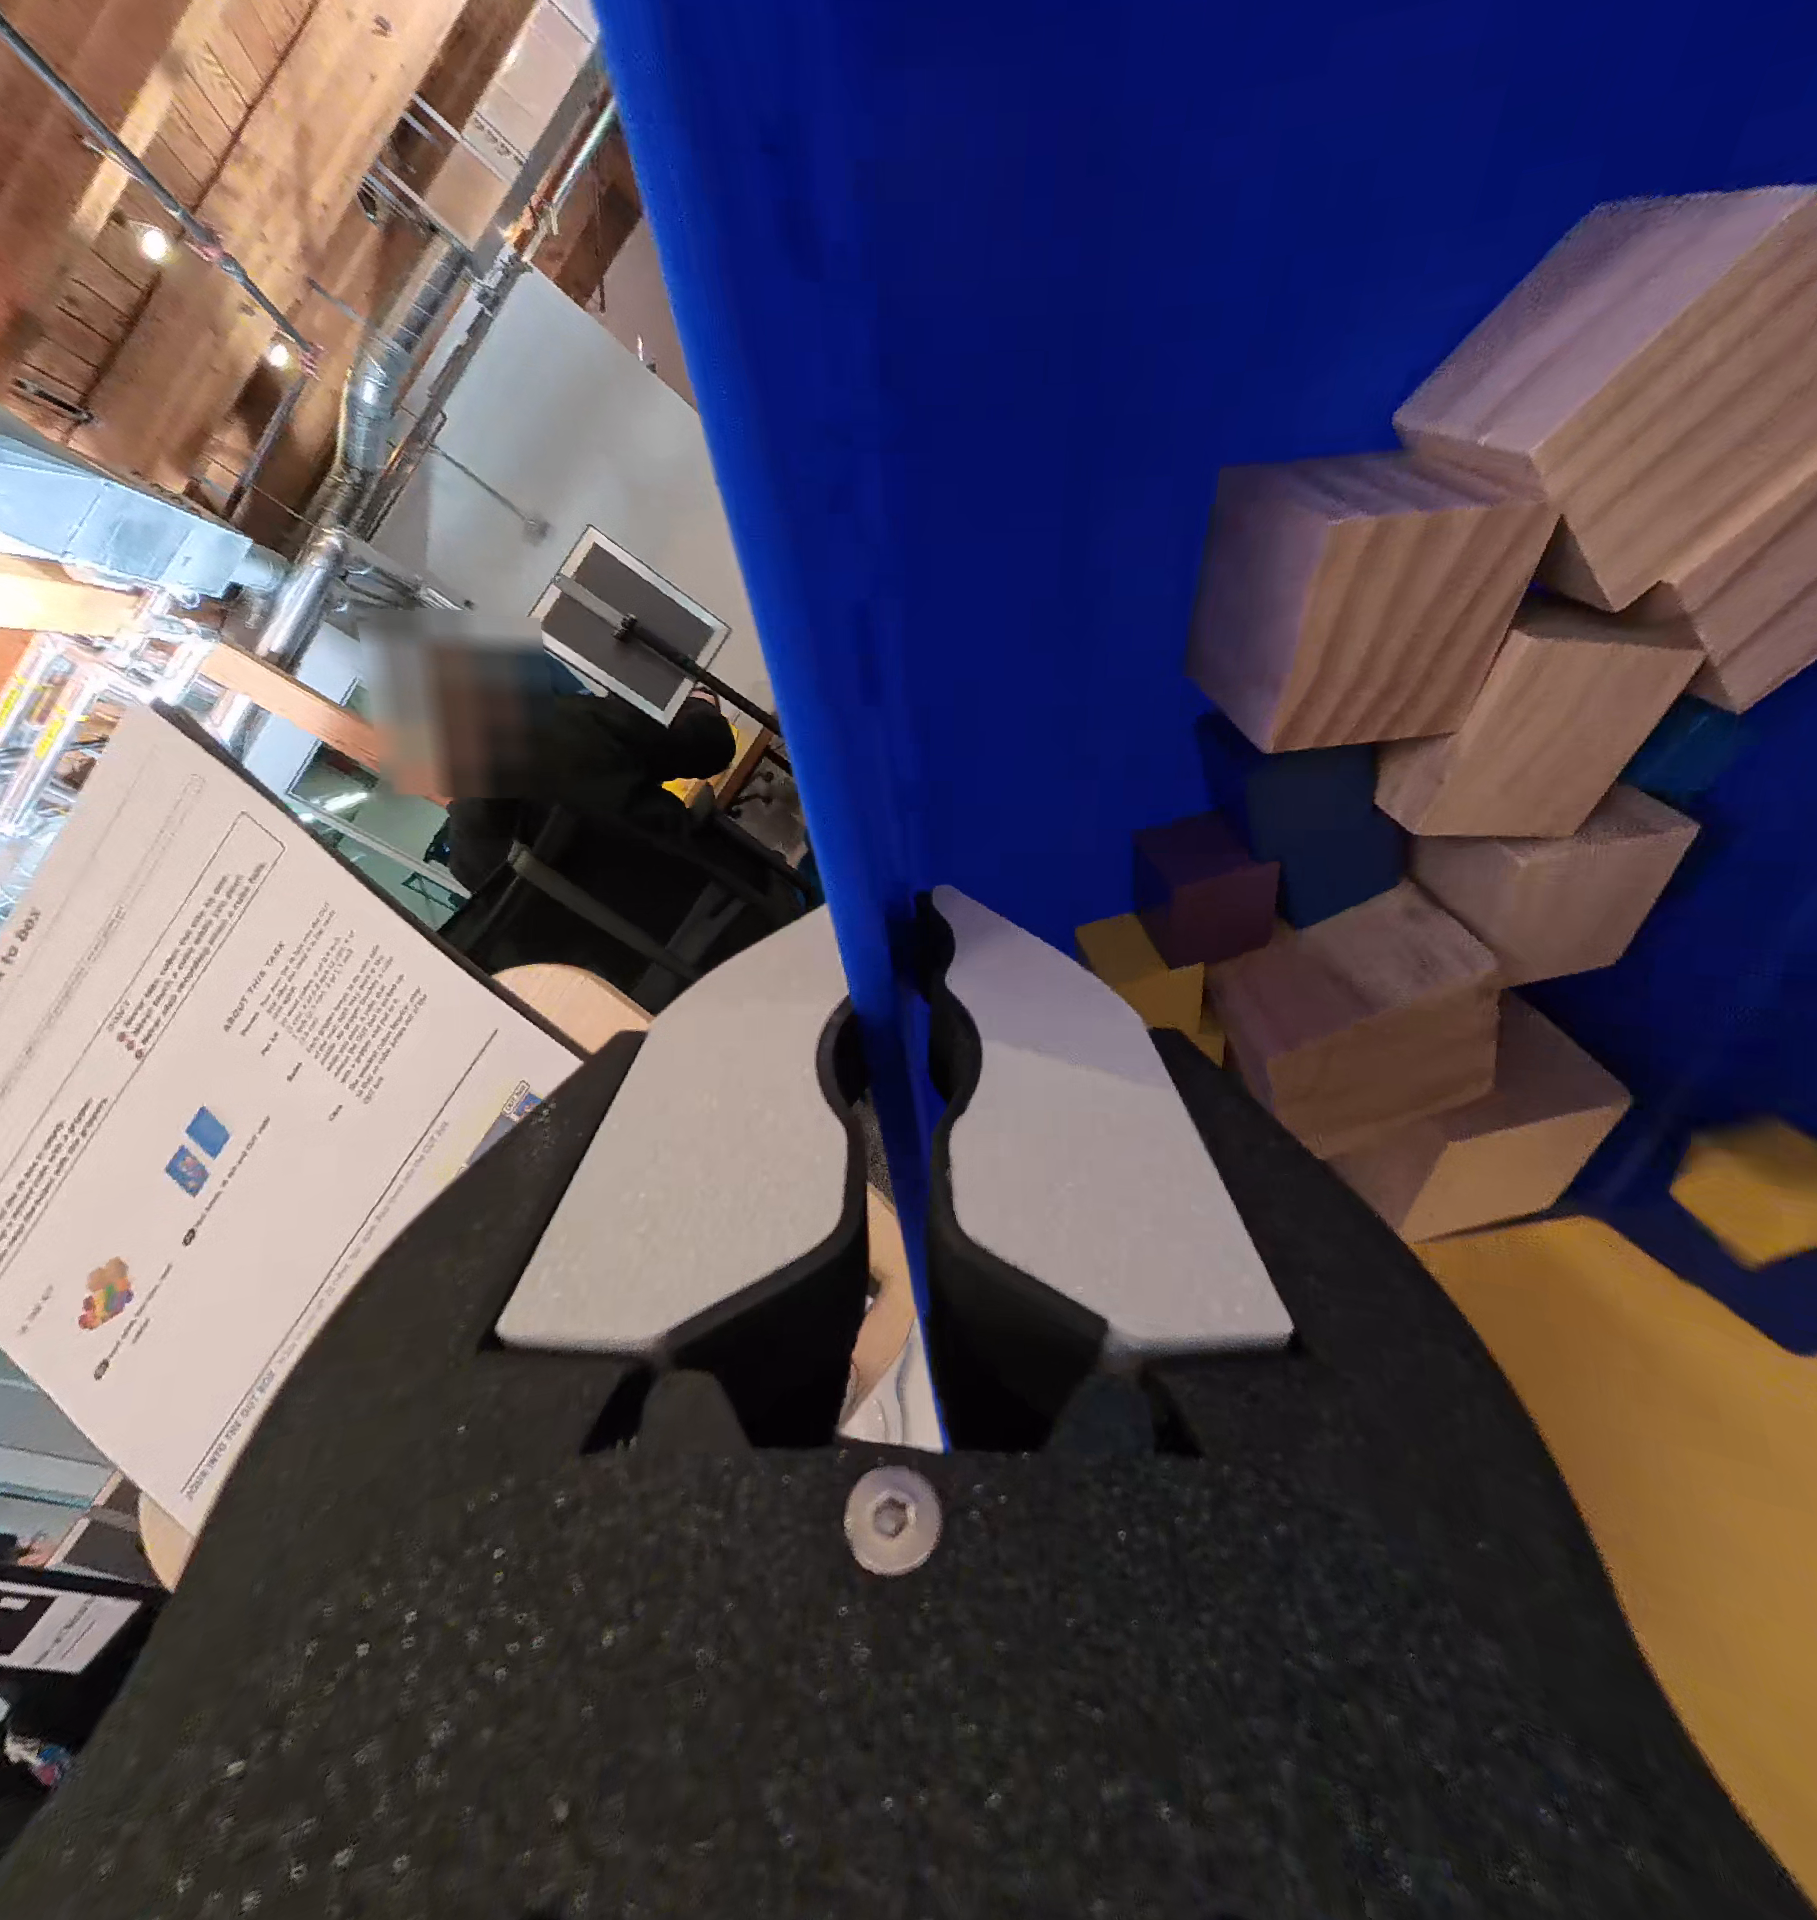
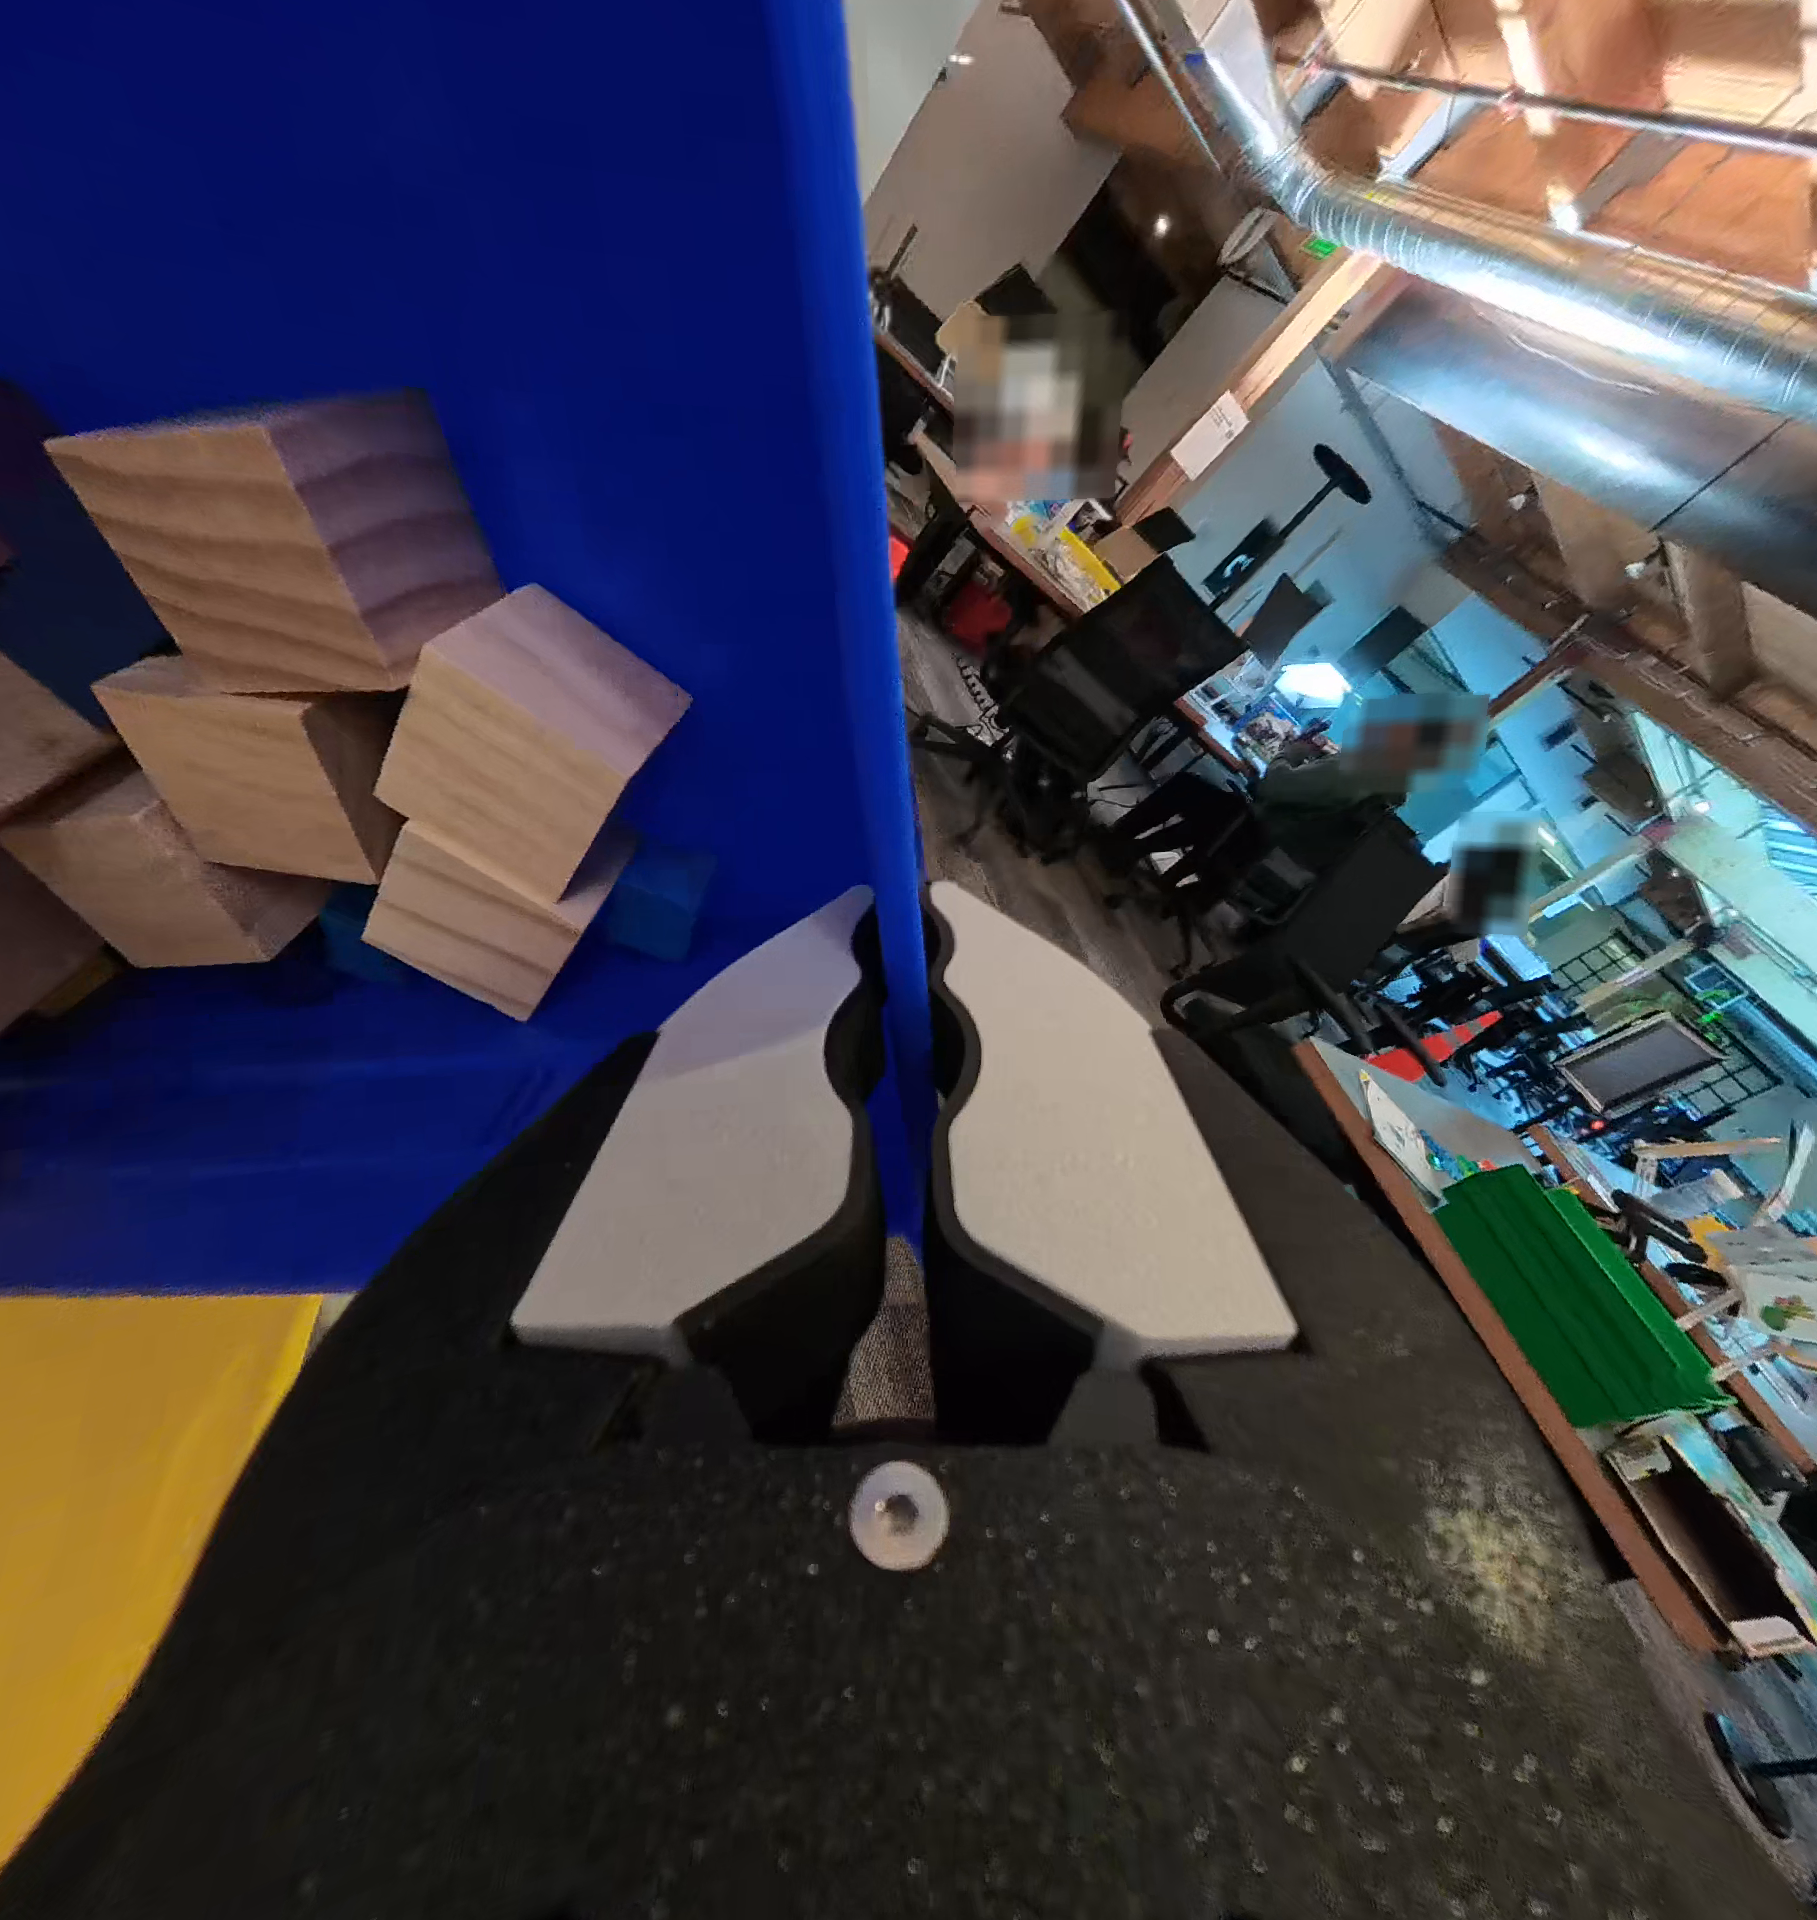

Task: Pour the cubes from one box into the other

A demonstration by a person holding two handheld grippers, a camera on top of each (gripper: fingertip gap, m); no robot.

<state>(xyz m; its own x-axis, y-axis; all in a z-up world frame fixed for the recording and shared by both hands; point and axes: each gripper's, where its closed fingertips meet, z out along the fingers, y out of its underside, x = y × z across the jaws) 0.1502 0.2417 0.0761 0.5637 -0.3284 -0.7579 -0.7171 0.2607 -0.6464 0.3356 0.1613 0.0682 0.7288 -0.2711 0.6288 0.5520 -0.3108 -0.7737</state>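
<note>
I have the left gripper (image 1: 899, 971) and right gripper (image 2: 899, 956) each clamped on a side wall of the blue box (image 1: 1039, 312), tipped over the yellow box (image 2: 73, 1507). The cubes (image 1: 1486, 675) crowd its low edge; I would tilt evenly and slowly.

The blue box (image 1: 1091, 312) runs off the top and right edges in the left wrist view, and off the top and left in the right wrist view (image 2: 364, 208), so its full shape stays unseen. Its wall hides the inner pads of both grippers. Lower wooden cubes (image 1: 1403, 1039) lie half buried under others, and dark cubes (image 1: 1299, 831) show only corners. The yellow surface (image 2: 83, 1507) is cut by the edge. The background is blurred.
</note>
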